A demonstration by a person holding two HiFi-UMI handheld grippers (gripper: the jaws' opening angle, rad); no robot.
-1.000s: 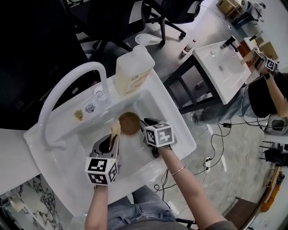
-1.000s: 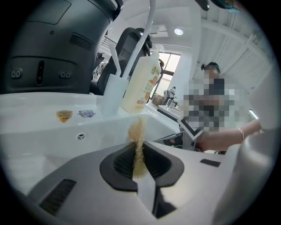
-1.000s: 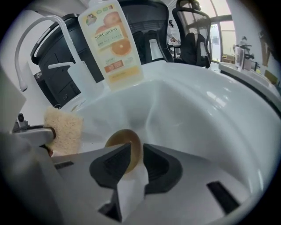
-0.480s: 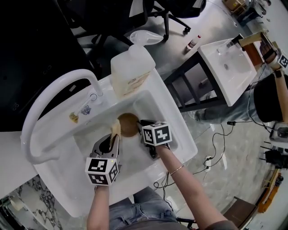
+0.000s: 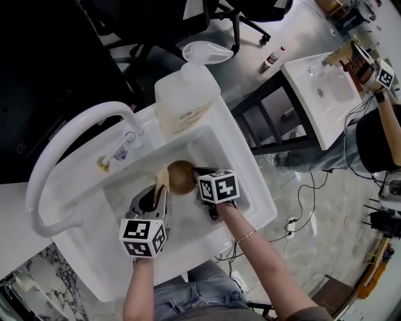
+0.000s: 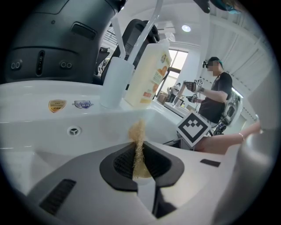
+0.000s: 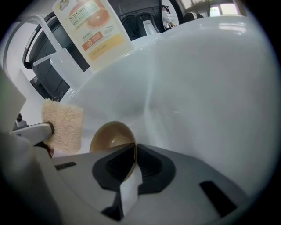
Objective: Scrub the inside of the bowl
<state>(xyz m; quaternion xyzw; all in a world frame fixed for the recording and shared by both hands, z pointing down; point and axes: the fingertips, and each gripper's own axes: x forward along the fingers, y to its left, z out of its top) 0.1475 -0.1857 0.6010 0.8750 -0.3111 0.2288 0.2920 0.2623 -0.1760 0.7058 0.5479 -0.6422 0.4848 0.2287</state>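
Note:
A small brown bowl [image 5: 181, 177] is held tilted inside the white sink [image 5: 238, 164]. My right gripper [image 5: 203, 182] is shut on its rim; in the right gripper view the bowl [image 7: 112, 137] stands edge-on between the jaws, its hollow facing left. My left gripper [image 5: 158, 191] is shut on a tan scrubbing sponge [image 5: 161, 178], just left of the bowl. The sponge [image 6: 138, 145] shows as a thin strip between the left jaws, and the sponge [image 7: 63, 125] appears flat-on beside the bowl in the right gripper view, close to its rim.
A large soap jug [image 5: 185, 97] stands on the sink's back rim beside the curved white faucet [image 5: 72, 141]. A second sink [image 5: 322, 100] and another person [image 5: 376, 131] are at right. Office chairs [image 5: 232, 19] stand behind.
The bowl has tipped a little more on edge in the right gripper, its hollow facing more away from the head camera. Both grippers stay nearly in place; the view has shifted slightly.

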